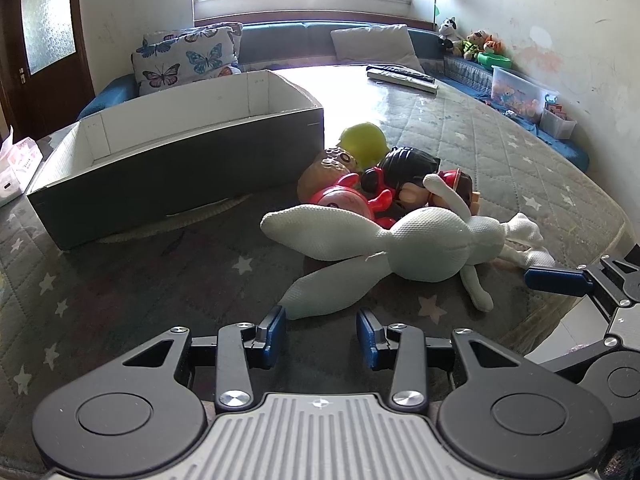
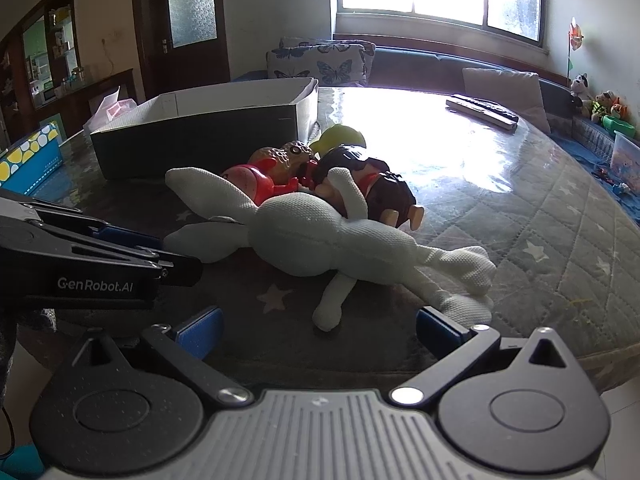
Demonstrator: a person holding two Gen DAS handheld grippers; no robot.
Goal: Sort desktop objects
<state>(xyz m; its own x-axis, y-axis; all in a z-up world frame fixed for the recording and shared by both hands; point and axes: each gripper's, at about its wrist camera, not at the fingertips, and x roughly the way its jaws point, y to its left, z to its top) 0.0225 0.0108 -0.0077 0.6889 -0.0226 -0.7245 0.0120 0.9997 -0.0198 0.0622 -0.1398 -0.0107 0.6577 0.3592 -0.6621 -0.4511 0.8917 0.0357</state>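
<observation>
Step in hand: by my reading the sorting has not begun. The toys lie in one heap on the quilted tabletop (image 1: pixel 460 128) and the cardboard box (image 1: pixel 180 156) looks bare inside as far as its white walls show.
Left gripper (image 1: pixel 321 330): jaws apart with nothing between them, hovering just short of the white plush rabbit (image 1: pixel 420 240), close to the tip of one long ear.
Right gripper (image 2: pixel 318 330): jaws wide apart and empty, poised over the table's near edge beside the rabbit's legs.
Where the toys are: the rabbit sprawls across the front of the heap, toward the near edge. Behind it, touching one another, sit a red plastic figure (image 1: pixel 344 200), a brown owl-like toy (image 1: pixel 324 168), a dark-haired doll (image 1: pixel 408 168) and a yellow-green ball (image 1: pixel 364 142).
Where the box is: toward the left edge of the tabletop, its right end close to the ball.
Next move: probably close on the rabbit first, since it lies on top and nearest. Soft cloth needs a pinch on a bunched ear or limb.
In the way: one rabbit limb drapes over the doll, so lifting may drag that toy along.
Around: remote controls (image 1: pixel 402 76) near the far edge and a tissue pack (image 1: pixel 16 168) at the left edge, all well apart from the heap.
</observation>
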